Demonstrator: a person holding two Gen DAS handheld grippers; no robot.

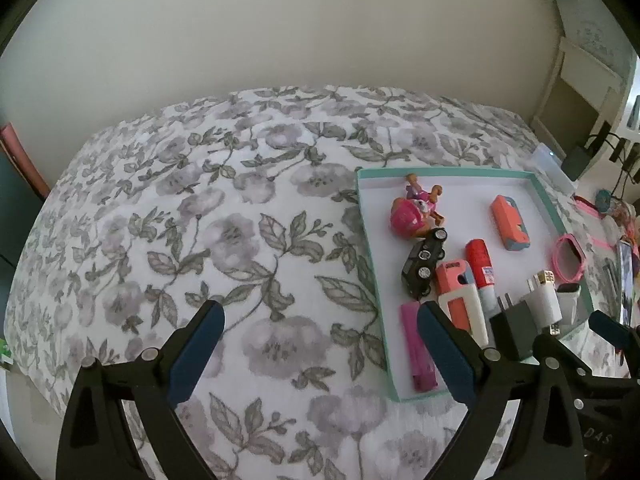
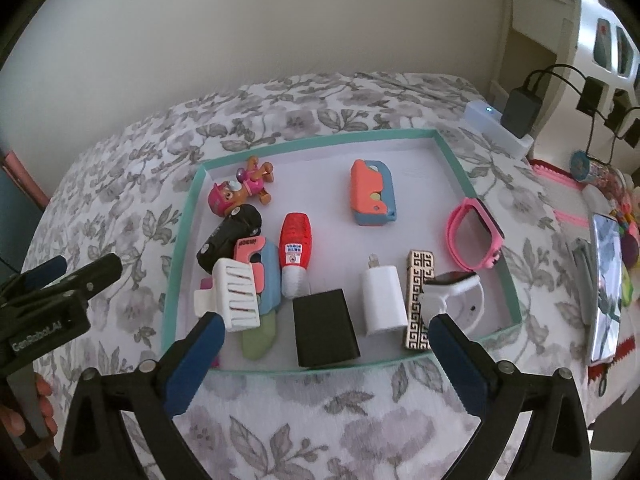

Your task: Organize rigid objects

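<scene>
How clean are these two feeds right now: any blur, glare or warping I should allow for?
Left wrist view: strong fisheye bulge, dark corners, soft even light; the tray is crowded to the right edge. Right wrist view: same warp, slight softness near the borders, the pink sunglasses lens reflecting pale light, the phone stretched at the edge.

I'm working in a home, most likely a bedroom. Under my cameras is a bed [image 1: 224, 208] with a grey floral cover, pushed against a plain cream wall [image 1: 280, 20]. At two o'clock in the right view stands white furniture [image 2: 560, 20], with chargers [image 2: 520, 108] and cables plugged in beside it. On the bed sits a teal tray [image 2: 182, 240] holding a child's things: a toy pup [image 2: 240, 188], a toy car [image 2: 228, 236], a pink watch [image 2: 476, 236]. At three o'clock lies a phone [image 2: 606, 288] among bright trinkets [image 2: 600, 172].
</scene>
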